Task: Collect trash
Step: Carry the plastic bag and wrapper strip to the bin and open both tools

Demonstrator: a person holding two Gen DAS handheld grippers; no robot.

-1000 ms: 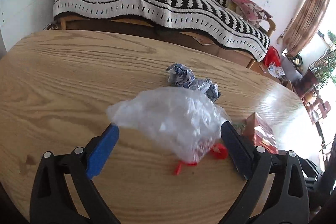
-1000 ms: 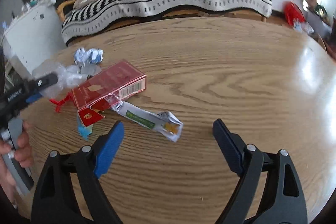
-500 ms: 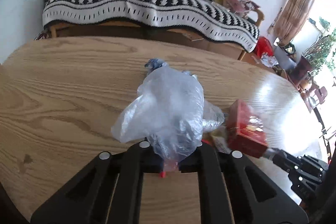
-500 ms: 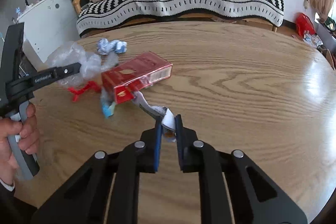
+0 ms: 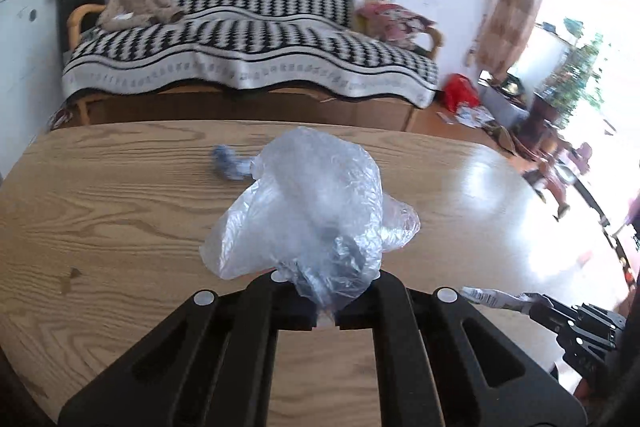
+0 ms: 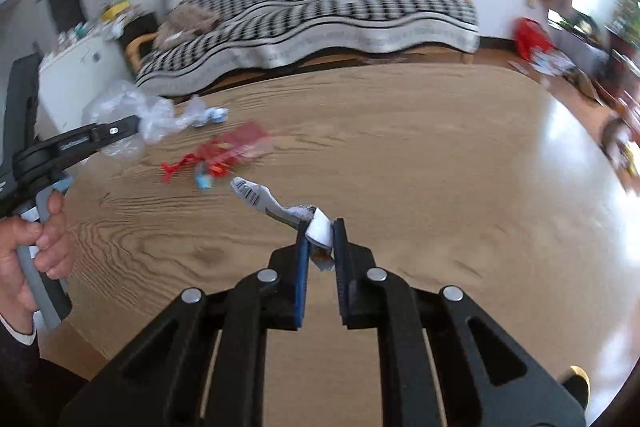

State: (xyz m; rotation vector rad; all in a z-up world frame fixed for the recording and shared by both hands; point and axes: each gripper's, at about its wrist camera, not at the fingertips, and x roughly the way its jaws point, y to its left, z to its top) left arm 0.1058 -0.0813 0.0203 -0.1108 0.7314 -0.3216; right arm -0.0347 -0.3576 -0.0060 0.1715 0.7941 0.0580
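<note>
The oval wooden table (image 6: 420, 155) carries the trash. Beyond its 12 o'clock edge stands a sofa under a black-and-white patterned blanket (image 5: 248, 59), with a white cabinet (image 6: 72, 75) at 10 o'clock.

Step in hand, as judged: lift-off with 2 items gripped.

1. The left gripper (image 5: 325, 311) is clamped on a crumpled clear plastic bag (image 5: 308, 211). The bag billows above the closed jaws, clear of the table top.
2. The right gripper (image 6: 320, 239) is clamped on one end of a torn white printed wrapper (image 6: 272, 201). The free end trails toward 10 o'clock, above the table top or brushing it; which cannot be told.

Trash not yet collected, all on the table at 10 to 11 o'clock of the right wrist view:
- 1 flattened red packet (image 6: 236, 143)
- 1 red plastic scrap (image 6: 176, 165)
- 1 small blue scrap (image 6: 204, 181)
- 1 blue-and-white crumpled wrapper (image 6: 212, 115)

Next move, as judged: carry both items to a bin. No bin is in view, so its position must be found first. Both items are light and loosely held; a fast swing could shake them free.

Nothing on the table obstructs either gripper. The person's hand (image 6: 36, 247) holds the left gripper's handle at 9 o'clock.
</note>
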